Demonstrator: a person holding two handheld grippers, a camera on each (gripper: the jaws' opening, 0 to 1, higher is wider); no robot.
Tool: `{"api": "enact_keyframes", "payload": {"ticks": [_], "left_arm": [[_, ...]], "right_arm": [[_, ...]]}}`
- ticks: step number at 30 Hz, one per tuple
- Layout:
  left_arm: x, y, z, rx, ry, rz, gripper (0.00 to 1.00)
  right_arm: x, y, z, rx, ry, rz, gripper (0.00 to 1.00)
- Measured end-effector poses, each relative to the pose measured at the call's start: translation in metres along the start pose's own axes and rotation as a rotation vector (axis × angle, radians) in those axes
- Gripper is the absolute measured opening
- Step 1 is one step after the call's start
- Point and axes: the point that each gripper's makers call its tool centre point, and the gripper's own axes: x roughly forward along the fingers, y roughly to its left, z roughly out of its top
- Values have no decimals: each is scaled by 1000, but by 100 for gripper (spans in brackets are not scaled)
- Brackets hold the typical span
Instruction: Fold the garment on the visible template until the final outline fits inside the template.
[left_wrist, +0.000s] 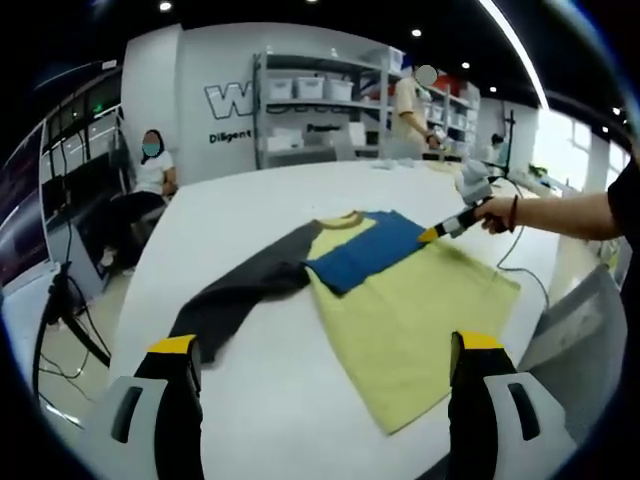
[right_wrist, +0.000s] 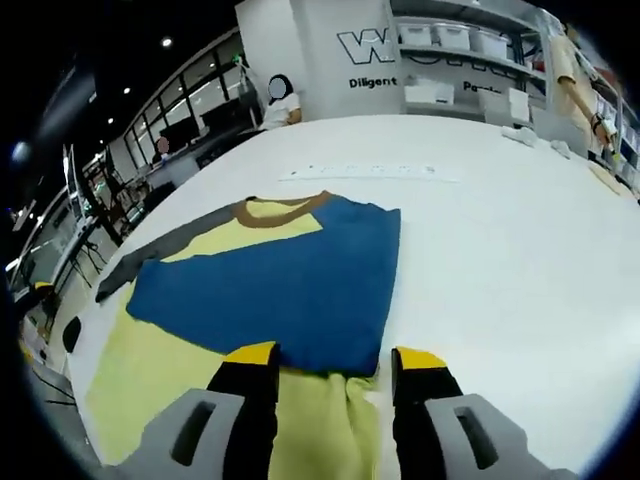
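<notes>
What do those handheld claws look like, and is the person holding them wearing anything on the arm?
Each claw has two black jaws capped with yellow tips, rising from pale grey housings with dark slots: the left claw and the right claw match. In the left gripper view, the right claw shows a grey body with a cable trailing behind. The hand gripping it wears a red band at the wrist and a dark sleeve.

1. Bright, even indoor light comes from ceiling spotlights (left_wrist: 164, 6) and a long ceiling strip light (left_wrist: 515, 50).
2. The white table (right_wrist: 520, 250) shows mild glare and only soft shadows.
3. Fisheye bending and softness grow toward the edges.
</notes>
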Motion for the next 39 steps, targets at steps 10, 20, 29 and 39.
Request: {"api": "enact_keyframes", "payload": {"ticks": [10, 20, 29, 39], "left_arm": [[1, -2, 0, -1, -7, -9, 99], [0, -1, -3, -6, -3, -11, 99], [1, 0, -3, -8, -1, -9, 99], [1, 1, -5, -9, 4, -9, 99]], "right_arm": [[-2, -8, -6, -60, 20, -43, 12], [-4, -10, -7, -112, 39, -41, 0], [-7, -24, -6, -117, 50, -58, 0], [-13, -44, -9, -118, 60, -93, 0]]}}
